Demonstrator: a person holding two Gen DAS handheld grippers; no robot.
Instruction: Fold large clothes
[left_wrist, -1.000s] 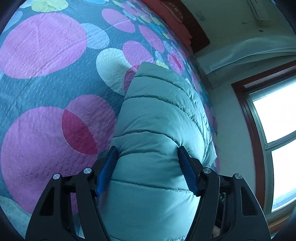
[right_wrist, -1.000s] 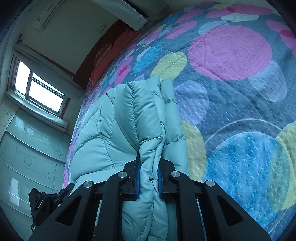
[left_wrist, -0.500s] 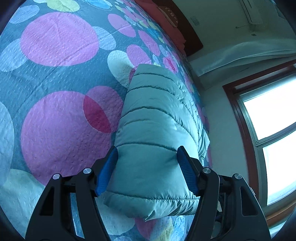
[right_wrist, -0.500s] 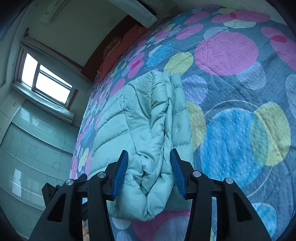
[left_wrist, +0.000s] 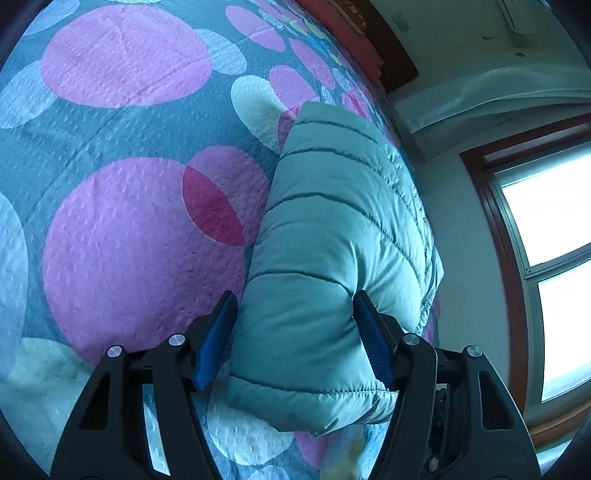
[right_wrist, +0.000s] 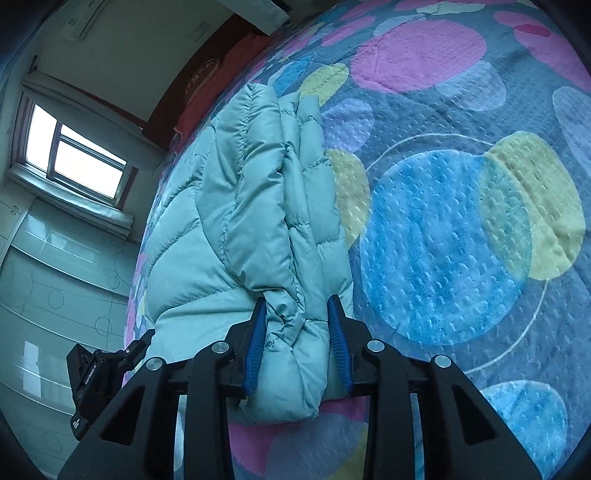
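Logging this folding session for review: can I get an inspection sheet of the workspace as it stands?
Surface: bedspread with coloured circles, covering the bed.
Job's things: teal puffer jacket, folded into a long bundle lying on the bedspread.
Clutter: nothing seen.
Grippers: left gripper open, fingers either side of the jacket's near end; right gripper open, straddling the bunched edge.
Cables: nothing seen.
Surroundings: window, red pillow at the headboard, wall air conditioner.

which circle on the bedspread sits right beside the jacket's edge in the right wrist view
The pale yellow circle printed on the bedspread: the mint green quilted puffer jacket partly covers it, while the big blue circle and pink circle lie clear of it.
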